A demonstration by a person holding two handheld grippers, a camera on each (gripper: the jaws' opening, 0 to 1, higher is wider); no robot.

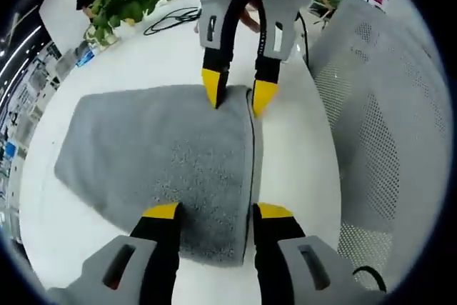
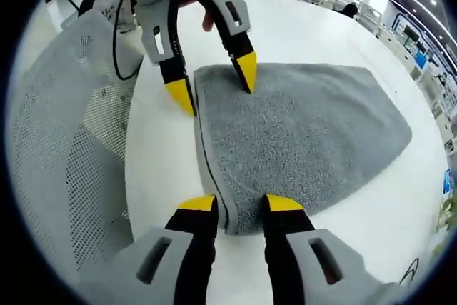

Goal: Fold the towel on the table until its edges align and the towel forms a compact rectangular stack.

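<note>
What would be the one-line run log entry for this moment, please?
towel: folded, flat on table | left tool: open, astride folded edge | right tool: open, astride same edge, opposite end

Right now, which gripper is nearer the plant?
Right. The right gripper is at the towel's far end, the end toward the plant. The left gripper is at the towel's opposite end, farther from the plant.

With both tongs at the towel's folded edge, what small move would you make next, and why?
Probably close both tongs on that edge. The grey terry towel lies folded on the white table, and the left tongs and right tongs each sit open astride a corner of it, not yet gripping.
</note>
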